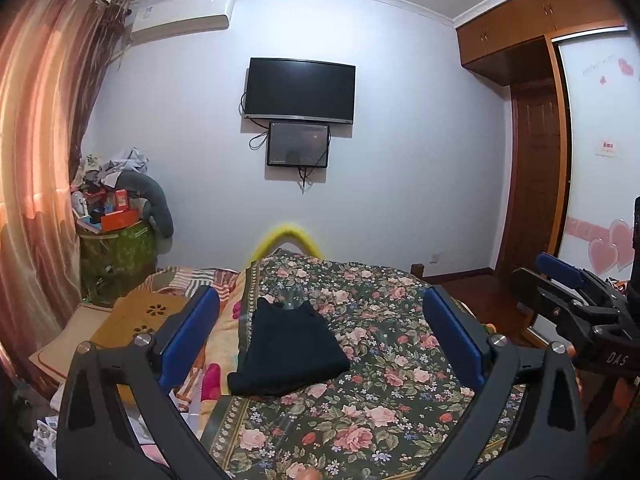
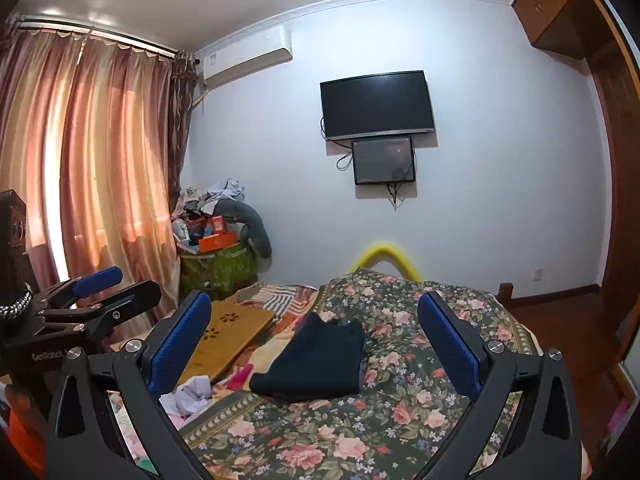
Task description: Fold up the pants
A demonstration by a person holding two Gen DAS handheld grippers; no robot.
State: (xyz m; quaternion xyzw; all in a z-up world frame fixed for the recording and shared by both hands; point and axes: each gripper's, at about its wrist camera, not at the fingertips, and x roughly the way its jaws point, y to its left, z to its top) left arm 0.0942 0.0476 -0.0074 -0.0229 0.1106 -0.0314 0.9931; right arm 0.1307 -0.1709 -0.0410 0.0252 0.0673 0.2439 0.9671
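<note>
Holding both claws wide open and empty, left claw (image 1: 322, 336), right claw (image 2: 314, 342), your folded black fabric pants (image 1: 290, 354) lying on the floral quilted bed (image 1: 392, 360).

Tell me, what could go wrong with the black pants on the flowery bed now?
The black pants lie folded on the floral quilt, and both the left gripper and the right gripper are open and off them. Grabbing one layer could pull the fold apart. The quilt looks soft and lumpy, so a nudge might slide the bundle toward the wooden board beside it.
</note>
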